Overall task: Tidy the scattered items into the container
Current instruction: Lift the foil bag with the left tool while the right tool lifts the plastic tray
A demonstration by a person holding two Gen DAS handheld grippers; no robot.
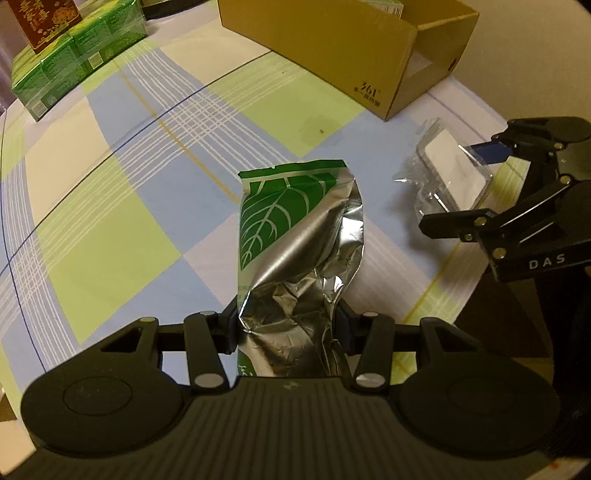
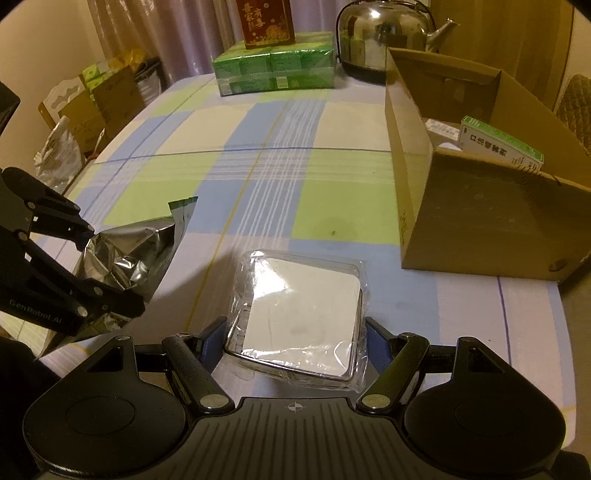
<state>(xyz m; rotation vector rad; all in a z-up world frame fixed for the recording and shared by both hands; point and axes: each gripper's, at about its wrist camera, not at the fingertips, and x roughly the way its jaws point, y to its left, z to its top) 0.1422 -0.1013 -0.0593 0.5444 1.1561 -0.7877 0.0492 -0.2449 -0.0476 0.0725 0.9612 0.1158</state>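
My left gripper point(image 1: 288, 325) is shut on a crumpled silver foil pouch point(image 1: 295, 229) with a green leaf print, held above the checked tablecloth point(image 1: 110, 184). In the right wrist view the same pouch point(image 2: 129, 258) hangs at the left in the left gripper point(image 2: 107, 269). My right gripper point(image 2: 291, 339) is shut on a white square item in a clear plastic wrap point(image 2: 299, 317), its blue pads against both sides. That wrapped item point(image 1: 454, 173) shows at the right of the left wrist view in the right gripper point(image 1: 476, 181). The open cardboard box point(image 2: 461, 206) stands at the right, the same box point(image 1: 332, 48) lying ahead in the left wrist view.
Inside the box lies a green-and-white carton point(image 2: 502, 144). At the far side of the table sit stacked green packs point(image 2: 275, 70) with a red box point(image 2: 266, 22) on top, and a steel kettle point(image 2: 384, 33). Cartons and bags stand beyond the table's left edge point(image 2: 85, 107).
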